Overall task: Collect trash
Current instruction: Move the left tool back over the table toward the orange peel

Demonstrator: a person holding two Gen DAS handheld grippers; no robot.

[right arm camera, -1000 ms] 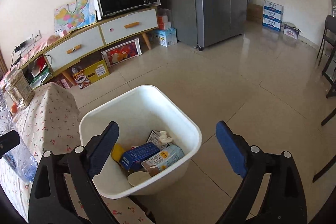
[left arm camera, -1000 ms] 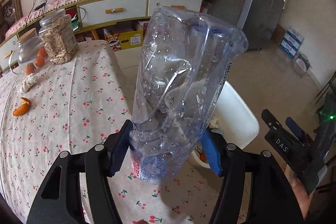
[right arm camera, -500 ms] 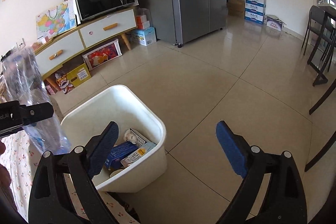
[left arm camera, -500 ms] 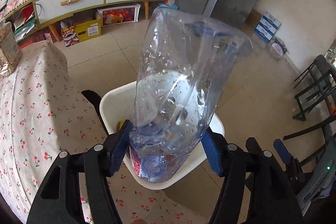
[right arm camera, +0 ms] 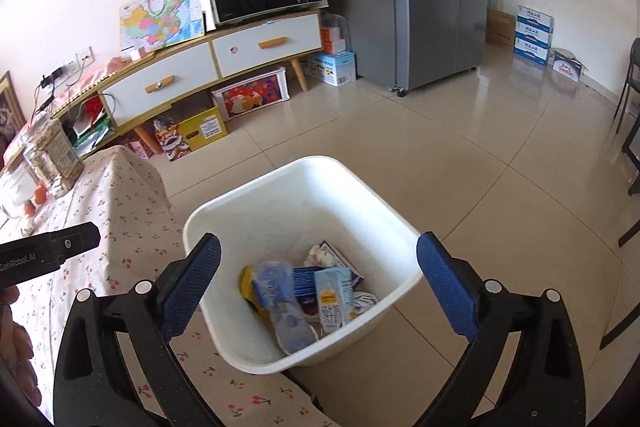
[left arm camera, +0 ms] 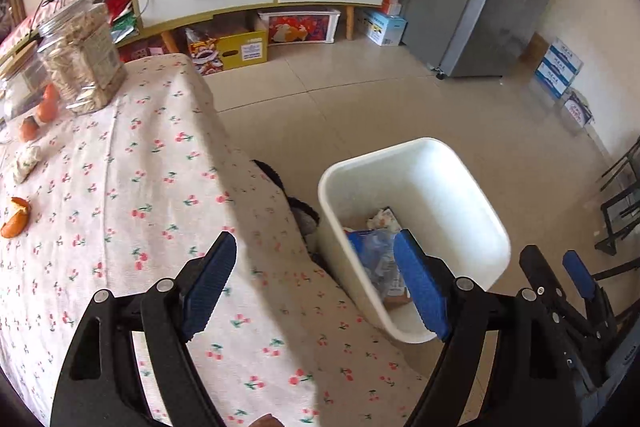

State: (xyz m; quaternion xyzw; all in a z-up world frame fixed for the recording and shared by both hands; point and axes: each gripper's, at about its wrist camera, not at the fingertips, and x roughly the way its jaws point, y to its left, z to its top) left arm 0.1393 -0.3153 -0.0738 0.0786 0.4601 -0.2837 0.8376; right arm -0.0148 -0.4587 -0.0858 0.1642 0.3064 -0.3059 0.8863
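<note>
Both grippers gape empty, ribbed blue pads spread: the left gripper (left arm camera: 316,291) above the cherry-print tablecloth (left arm camera: 120,195), the right gripper (right arm camera: 320,287) over the rounded white plastic bin (right arm camera: 400,227) (floor-standing), where the crumpled clear plastic bottle (right arm camera: 280,303) lies among cartons.

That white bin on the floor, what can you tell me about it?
The white bin looks like smooth plastic, squarish with rounded corners and no lid. It stands upright on the tiled floor beside the table's cherry-print cloth. Inside lie a crushed clear bottle, a blue box, a small carton and crumpled wrappers. Neither claw touches it.
</note>
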